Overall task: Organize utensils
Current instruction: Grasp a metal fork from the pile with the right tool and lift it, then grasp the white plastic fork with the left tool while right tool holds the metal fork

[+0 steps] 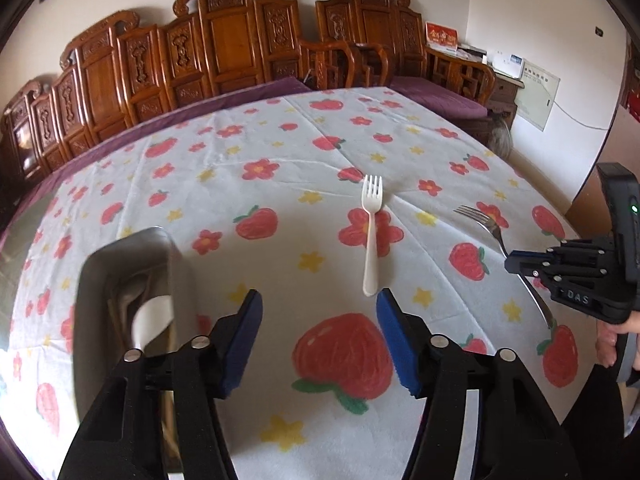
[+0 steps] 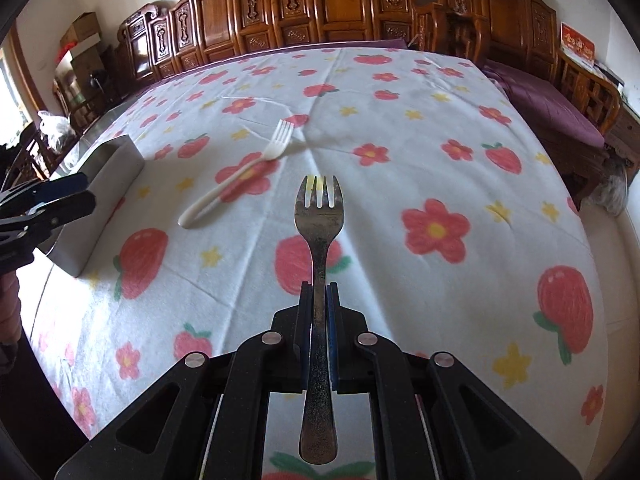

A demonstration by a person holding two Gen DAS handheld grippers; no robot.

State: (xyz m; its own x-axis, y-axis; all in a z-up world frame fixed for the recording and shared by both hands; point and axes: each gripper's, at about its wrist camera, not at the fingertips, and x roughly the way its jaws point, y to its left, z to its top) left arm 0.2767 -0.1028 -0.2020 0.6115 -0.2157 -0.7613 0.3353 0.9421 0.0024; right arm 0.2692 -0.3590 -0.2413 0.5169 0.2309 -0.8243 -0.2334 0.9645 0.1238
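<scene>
A white plastic fork (image 1: 371, 236) lies on the strawberry-print tablecloth, tines away; it also shows in the right wrist view (image 2: 240, 176). My left gripper (image 1: 319, 320) is open and empty, just short of the fork's handle end. My right gripper (image 2: 319, 300) is shut on a metal fork (image 2: 318, 248), held above the cloth with tines forward; the left wrist view shows it (image 1: 494, 232) in the right gripper (image 1: 520, 264) at the right. A metal utensil holder (image 1: 128, 280) stands at the left with a white utensil inside; the right wrist view shows it too (image 2: 100, 192).
Carved wooden benches (image 1: 224, 48) with purple cushions line the table's far side. The tablecloth (image 2: 400, 140) covers the whole table. The left gripper (image 2: 44, 204) appears at the left edge of the right wrist view, beside the holder.
</scene>
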